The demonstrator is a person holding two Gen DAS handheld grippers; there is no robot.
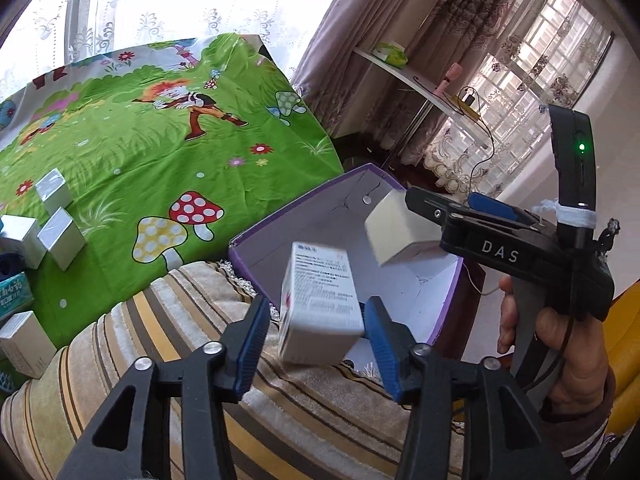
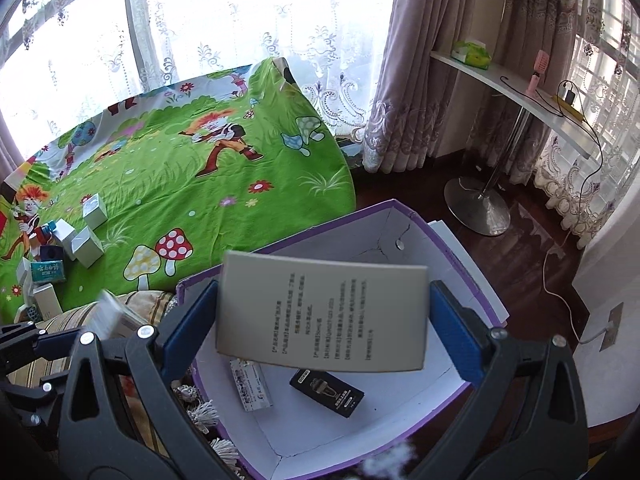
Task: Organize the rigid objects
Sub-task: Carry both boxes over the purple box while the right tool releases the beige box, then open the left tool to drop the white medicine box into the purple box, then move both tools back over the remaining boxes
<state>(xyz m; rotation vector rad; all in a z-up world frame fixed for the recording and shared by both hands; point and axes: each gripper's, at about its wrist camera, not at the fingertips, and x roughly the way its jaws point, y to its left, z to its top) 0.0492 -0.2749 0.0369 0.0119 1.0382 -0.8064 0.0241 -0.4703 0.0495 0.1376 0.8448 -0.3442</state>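
A purple cardboard box (image 2: 476, 264) with a white inside stands beside the striped cushion; it also shows in the left wrist view (image 1: 260, 232). My left gripper (image 1: 316, 340) is open; a white printed carton (image 1: 320, 304) sits blurred between its blue pads (image 1: 252, 344), touching only the right one, at the box's near edge. My right gripper (image 2: 324, 328) holds a grey-white carton (image 2: 324, 312) over the box; in the left wrist view the carton (image 1: 404, 232) is clamped in it. A white carton (image 2: 252, 384) and a black carton (image 2: 328, 392) lie in the box.
Several small white and teal boxes (image 1: 52, 220) lie on the green cartoon sheet (image 1: 160, 152) at left. A striped cushion (image 1: 300, 408) lies under my left gripper. A white shelf table (image 2: 516, 92) on a metal base stands at right by the curtains.
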